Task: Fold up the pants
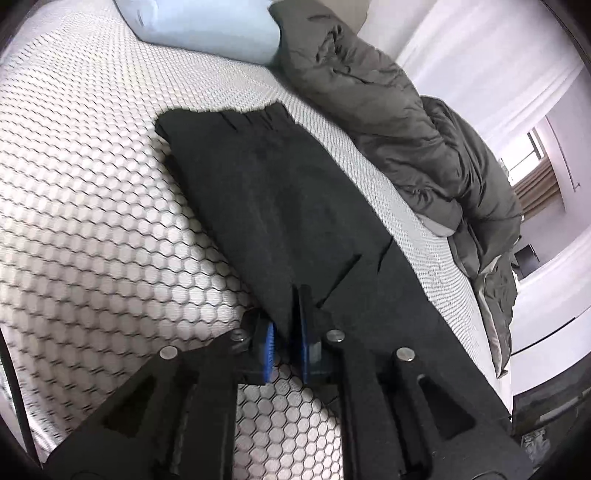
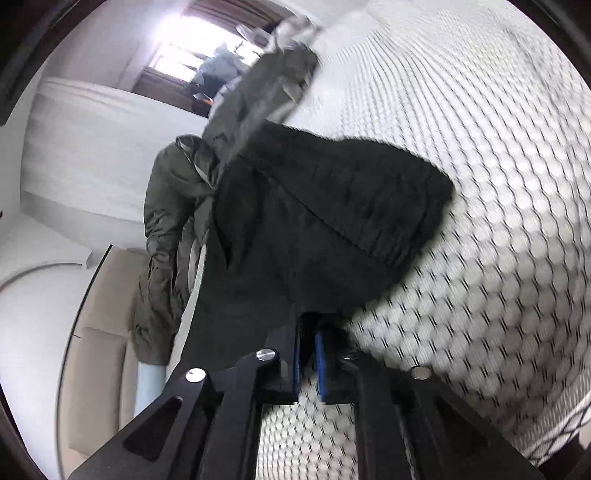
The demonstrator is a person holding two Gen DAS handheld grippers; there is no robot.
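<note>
Biggest worry right now is the grip on the left side: the left gripper (image 1: 287, 341) has its blue pads (image 1: 269, 345) sitting either side of a thin edge of the black fabric pants (image 1: 280, 206), and the jaws look a touch apart rather than really biting, so I'd guess that corner could slide out as soon as it gets pulled. If that happens the fold goes lopsided and the layers underneath drag out of line. The right gripper (image 2: 309, 354) looks clenched tight on the other end of the black fabric pants (image 2: 325, 206), near the gathered waistband, but the right wrist view is smeared with motion so I can't say how much cloth it has. A fast yank from that side could bunch the waistband or tug the whole thing toward the mattress edge, where the crumpled grey-green duvet (image 1: 406, 147) is heaped close enough to get caught up. The pants lie flat and already partly doubled on the white mattress with a dark honeycomb quilt pattern (image 1: 103, 192), which looks grippy-ish and soft, so cloth may snag rather than glide. There's a pale blue pillow (image 1: 207, 29) at the head end, white walls, and a bright window with wooden blinds (image 1: 535, 181) beyond the bed.
</note>
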